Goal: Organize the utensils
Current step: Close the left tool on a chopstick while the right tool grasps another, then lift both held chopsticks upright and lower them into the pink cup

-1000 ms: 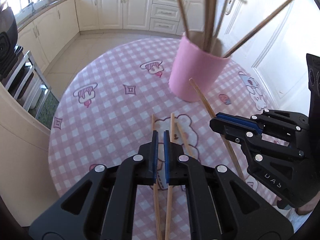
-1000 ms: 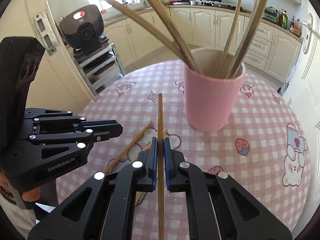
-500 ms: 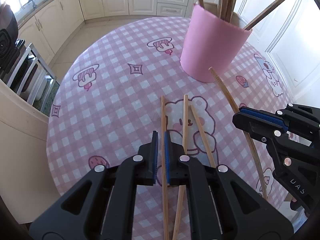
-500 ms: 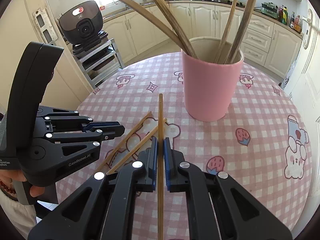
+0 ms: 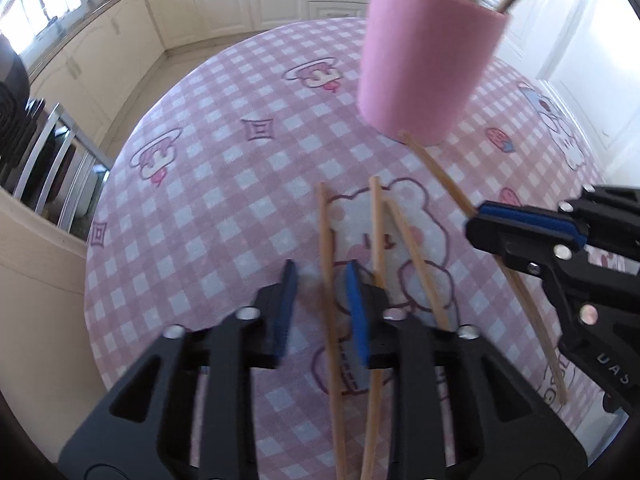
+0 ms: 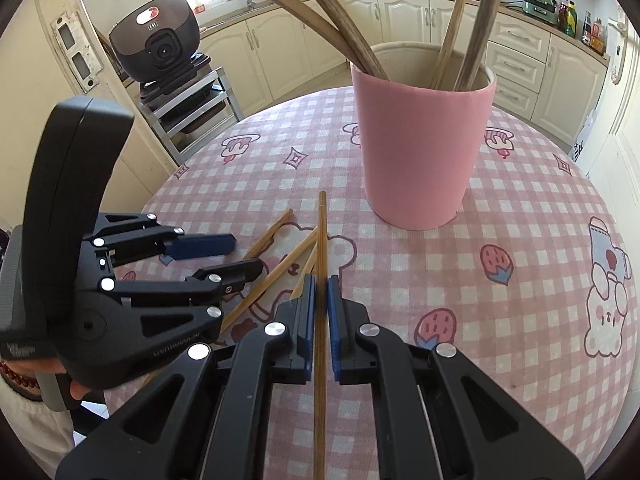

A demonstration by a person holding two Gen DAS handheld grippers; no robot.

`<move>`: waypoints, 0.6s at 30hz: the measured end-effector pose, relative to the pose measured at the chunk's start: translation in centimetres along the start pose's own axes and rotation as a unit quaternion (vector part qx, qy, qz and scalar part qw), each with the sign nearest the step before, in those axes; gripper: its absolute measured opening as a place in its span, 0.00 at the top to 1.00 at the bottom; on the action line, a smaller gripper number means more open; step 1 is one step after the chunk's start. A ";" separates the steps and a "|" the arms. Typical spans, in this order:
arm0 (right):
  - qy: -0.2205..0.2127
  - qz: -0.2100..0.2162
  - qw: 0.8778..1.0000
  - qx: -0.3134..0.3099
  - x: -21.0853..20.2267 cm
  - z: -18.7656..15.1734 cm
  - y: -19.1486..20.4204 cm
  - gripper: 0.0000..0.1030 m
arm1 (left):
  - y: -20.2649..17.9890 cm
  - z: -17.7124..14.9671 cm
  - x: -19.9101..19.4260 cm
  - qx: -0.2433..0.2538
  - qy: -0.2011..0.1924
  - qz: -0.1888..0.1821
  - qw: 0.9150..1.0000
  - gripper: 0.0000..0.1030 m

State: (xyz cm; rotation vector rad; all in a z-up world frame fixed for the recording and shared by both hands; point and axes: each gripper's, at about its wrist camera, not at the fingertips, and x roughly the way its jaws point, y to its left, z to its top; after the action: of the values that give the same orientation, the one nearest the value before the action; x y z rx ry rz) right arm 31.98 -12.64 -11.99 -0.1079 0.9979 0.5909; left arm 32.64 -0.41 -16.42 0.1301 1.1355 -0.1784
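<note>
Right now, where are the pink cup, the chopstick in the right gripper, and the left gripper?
pink cup [image 6: 420,152], right wrist view, middle of its outer wall.
chopstick [image 6: 321,236], right wrist view, shaft ahead of the fingers.
left gripper [image 5: 318,300], left wrist view, gap between its fingertips.

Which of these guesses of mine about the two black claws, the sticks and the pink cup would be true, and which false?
1. The right gripper is clamped on a chopstick. True.
2. The left gripper is squeezing a stick tight. False: its fingers are spread apart, with one stick lying loose between them.
3. The pink cup is empty. False: several long wooden utensils stand in it.
4. Three chopsticks lie on the checked tablecloth under the left gripper. True.
5. The pink cup has tipped on its side. False: it stands upright on the cloth.
</note>
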 end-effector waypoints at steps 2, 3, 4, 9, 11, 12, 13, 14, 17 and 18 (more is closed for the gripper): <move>-0.003 0.001 1.000 0.001 -0.2 0.0 0.1 0.95 | -0.1 0.0 0.0 -0.006 -0.002 -0.003 1.000 0.94; -0.004 0.001 1.000 0.001 -0.3 0.0 0.0 0.95 | 0.0 0.0 0.0 -0.012 -0.005 -0.005 1.000 0.94; -0.006 0.000 1.000 0.000 -0.4 0.0 0.1 0.95 | 0.1 -0.1 0.0 -0.017 -0.006 -0.007 1.000 0.94; -0.023 0.000 1.000 0.003 -2.0 -0.4 0.0 0.95 | 1.1 -0.2 -2.2 -0.040 -0.026 -0.023 0.999 0.94; -0.034 0.002 0.999 0.006 -2.9 -0.4 0.0 0.95 | 1.3 -0.1 -4.0 -0.044 -0.043 -0.032 0.998 0.94; -0.039 0.005 0.999 0.007 -3.5 -0.4 0.0 0.95 | 1.3 0.0 -5.1 -0.047 -0.056 -0.036 0.997 0.94; -0.046 0.006 0.999 0.008 -4.0 -0.4 0.0 0.95 | 1.3 0.3 -6.2 -0.049 -0.068 -0.038 0.996 0.94; -0.054 0.006 0.998 0.008 -4.7 -0.4 0.1 0.95 | 1.4 0.4 -7.5 -0.052 -0.082 -0.041 0.994 0.94; -0.076 0.007 0.997 0.006 -6.8 -0.4 0.3 0.95 | 1.7 0.6 -10.7 -0.057 -0.116 -0.049 0.990 0.94; -0.083 0.007 0.997 0.004 -7.5 -0.4 0.3 0.95 | 1.7 0.9 -11.5 -0.057 -0.126 -0.052 0.989 0.94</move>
State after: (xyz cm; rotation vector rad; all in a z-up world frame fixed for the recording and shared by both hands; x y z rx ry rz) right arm 28.54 -15.60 -6.04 -0.0442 0.8404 0.5982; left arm 29.08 1.92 -5.60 -0.0535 0.8991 -0.2160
